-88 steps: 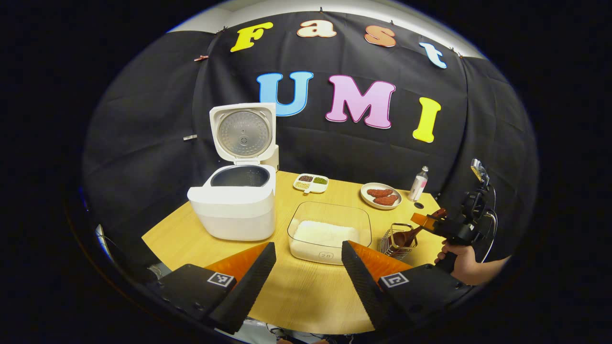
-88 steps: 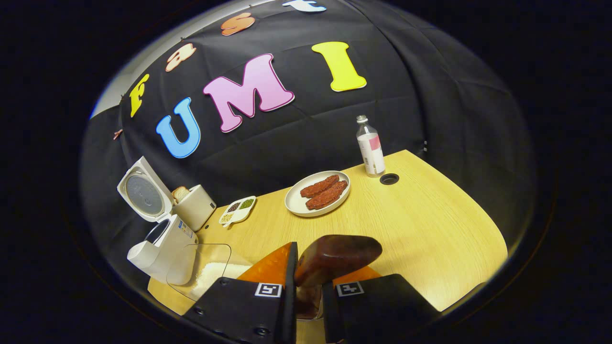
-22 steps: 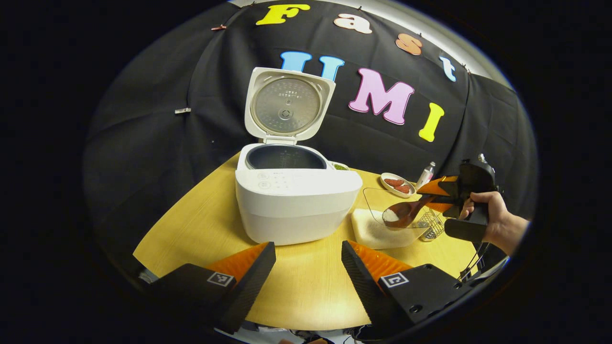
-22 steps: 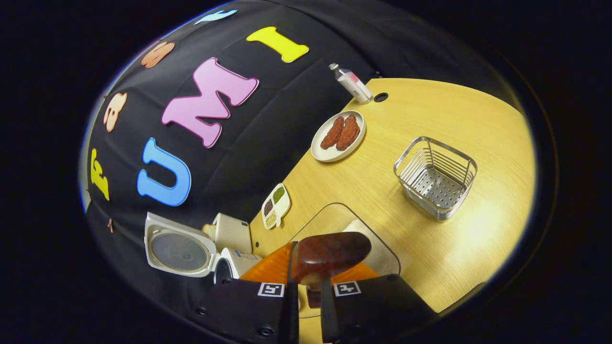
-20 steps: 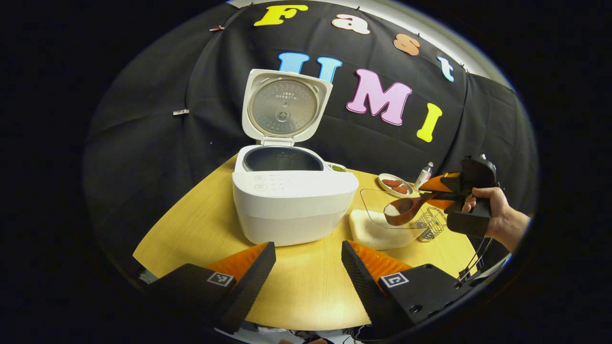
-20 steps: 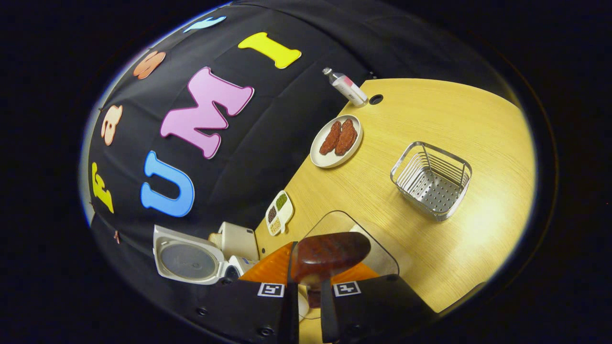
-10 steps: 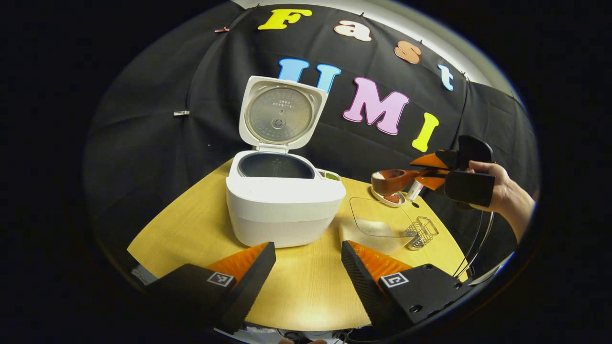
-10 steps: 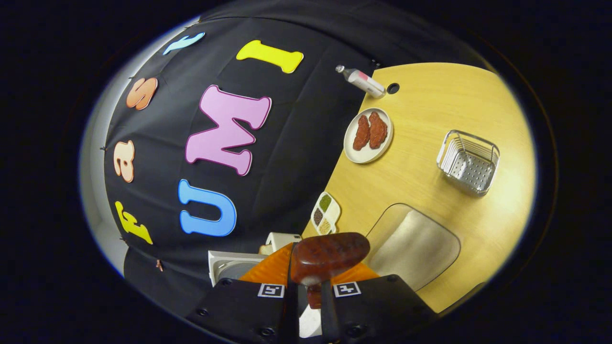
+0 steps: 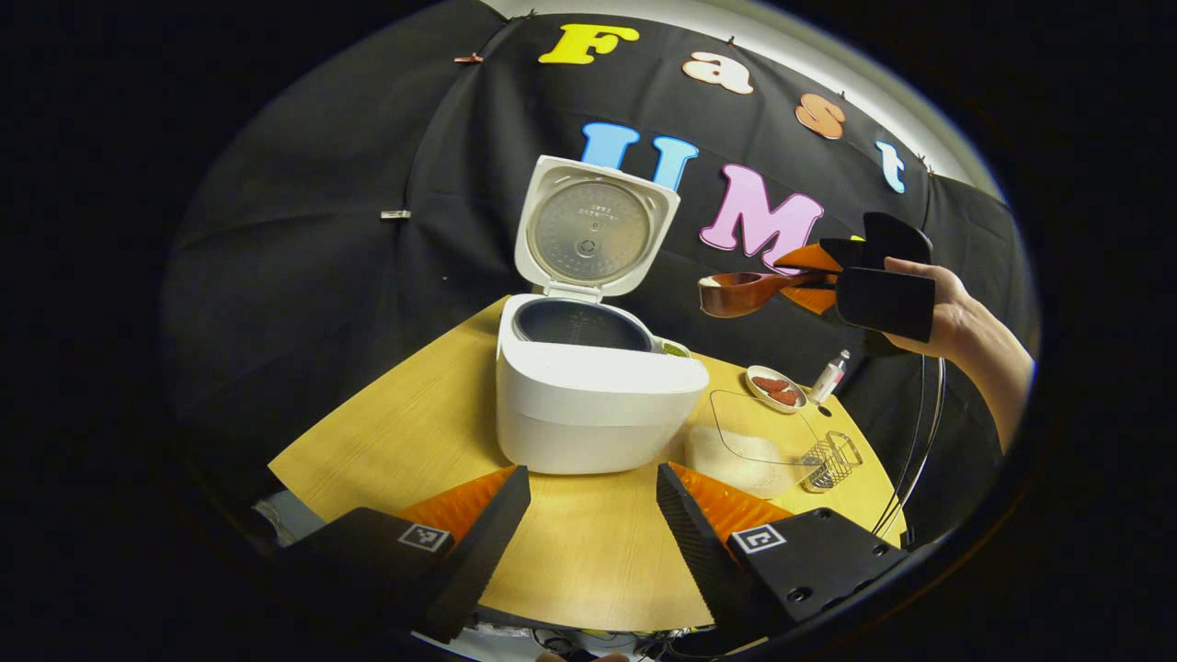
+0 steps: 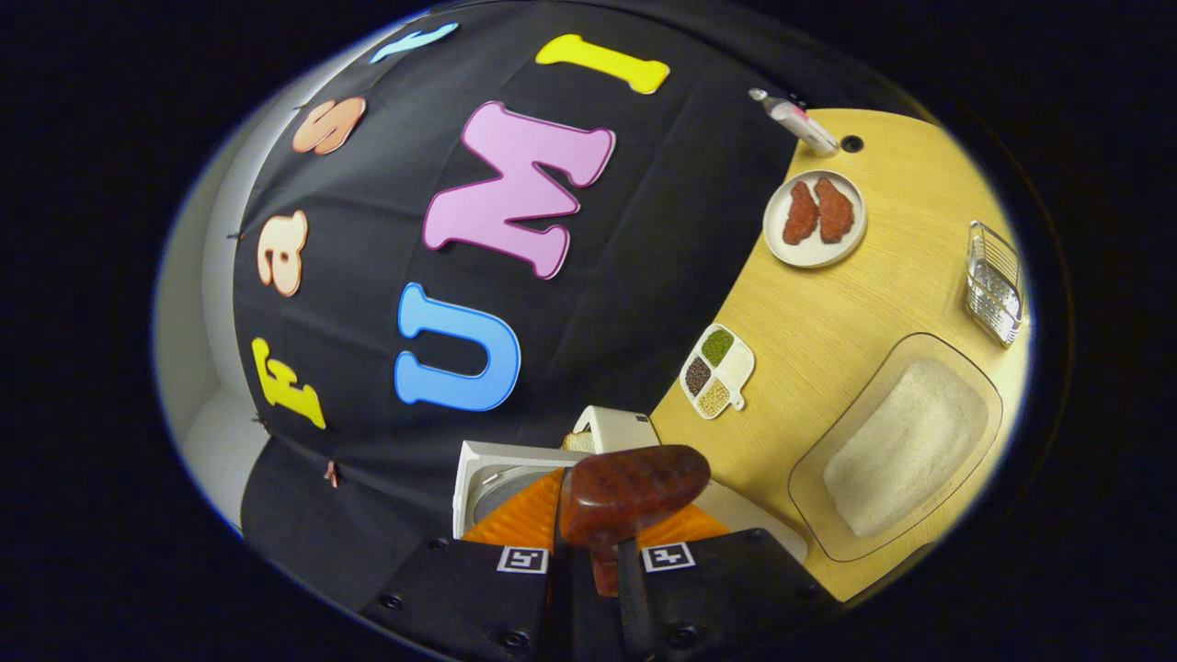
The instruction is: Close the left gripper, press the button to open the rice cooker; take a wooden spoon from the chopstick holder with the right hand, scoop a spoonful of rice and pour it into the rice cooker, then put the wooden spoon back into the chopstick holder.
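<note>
The right gripper [image 9: 809, 276] pinches the wooden spoon [image 9: 740, 292] by its handle, bowl ahead of the jaws and level; carry it over the open rice cooker [image 9: 588, 368], then tilt slowly; the left gripper [image 9: 588, 515] idles, its 2 fingers wide apart.

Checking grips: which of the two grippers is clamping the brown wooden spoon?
The right gripper, raised beside the white rice cooker, clamps the brown wooden spoon; the left gripper is open.

The rice cooker [image 9: 598, 405] stood open, its lid [image 9: 593, 230] upright behind the pot mouth, leaving the way in from above and from the right free. Bare worktop [image 9: 414, 432] lay left of it; the rice tub [image 9: 749, 446] crowded its right.
</note>
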